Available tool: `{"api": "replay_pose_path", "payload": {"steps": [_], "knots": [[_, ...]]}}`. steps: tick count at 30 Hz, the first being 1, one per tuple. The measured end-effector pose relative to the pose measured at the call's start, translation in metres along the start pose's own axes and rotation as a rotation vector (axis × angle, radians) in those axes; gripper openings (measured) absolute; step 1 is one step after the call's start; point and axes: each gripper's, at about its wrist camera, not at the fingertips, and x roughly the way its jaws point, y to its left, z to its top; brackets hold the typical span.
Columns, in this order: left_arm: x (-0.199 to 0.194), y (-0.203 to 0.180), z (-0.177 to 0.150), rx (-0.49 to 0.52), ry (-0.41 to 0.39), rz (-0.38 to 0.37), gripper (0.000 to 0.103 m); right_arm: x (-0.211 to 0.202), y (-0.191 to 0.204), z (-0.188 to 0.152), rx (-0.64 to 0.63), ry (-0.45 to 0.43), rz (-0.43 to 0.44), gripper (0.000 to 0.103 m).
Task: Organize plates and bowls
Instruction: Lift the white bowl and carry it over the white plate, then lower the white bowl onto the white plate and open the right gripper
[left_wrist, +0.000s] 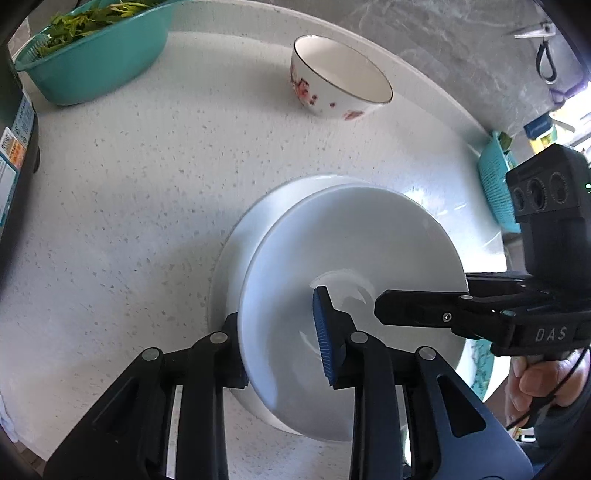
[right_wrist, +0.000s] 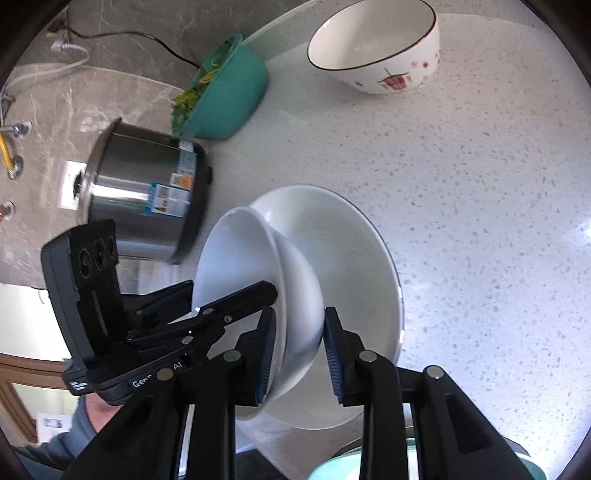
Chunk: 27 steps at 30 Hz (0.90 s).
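We hold a white bowl by its rim from two sides, tilted over a white plate on the speckled bench. Our left gripper clasps the rim, one pad inside, the other hidden behind the wall. Our right gripper straddles the opposite rim, one pad pressed inside; we cannot tell whether the outer pad touches. A patterned bowl stands well apart. The teal basin of greens and the steel pot are cut off at the edges.
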Motion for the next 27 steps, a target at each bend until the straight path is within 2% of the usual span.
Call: {"api": "replay_pose_path", "payload": {"steps": [8,10,13,16,23,26,27], "knots": [[0.012,-0.022,0.003,0.074,-0.026,0.071,0.03,0.0,0.011,-0.005,-0.136,-0.029,-0.184,0.03],[0.012,-0.027,0.001,0.102,-0.037,0.079,0.043,0.0,0.011,-0.006,-0.16,-0.033,-0.219,0.027],[0.015,-0.032,0.0,0.117,-0.047,0.095,0.046,0.003,0.012,-0.005,-0.184,-0.04,-0.254,0.023],[0.013,-0.03,0.001,0.097,-0.062,0.076,0.047,0.002,0.013,-0.006,-0.2,-0.037,-0.272,0.024],[0.011,-0.027,0.006,0.089,-0.073,0.061,0.052,-0.004,0.011,-0.002,-0.181,-0.043,-0.243,0.026],[0.011,-0.026,0.007,0.082,-0.075,0.043,0.054,-0.013,0.009,0.001,-0.158,-0.071,-0.218,0.032],[0.012,-0.026,0.007,0.082,-0.077,0.044,0.055,-0.017,0.01,0.002,-0.159,-0.081,-0.219,0.04]]}}
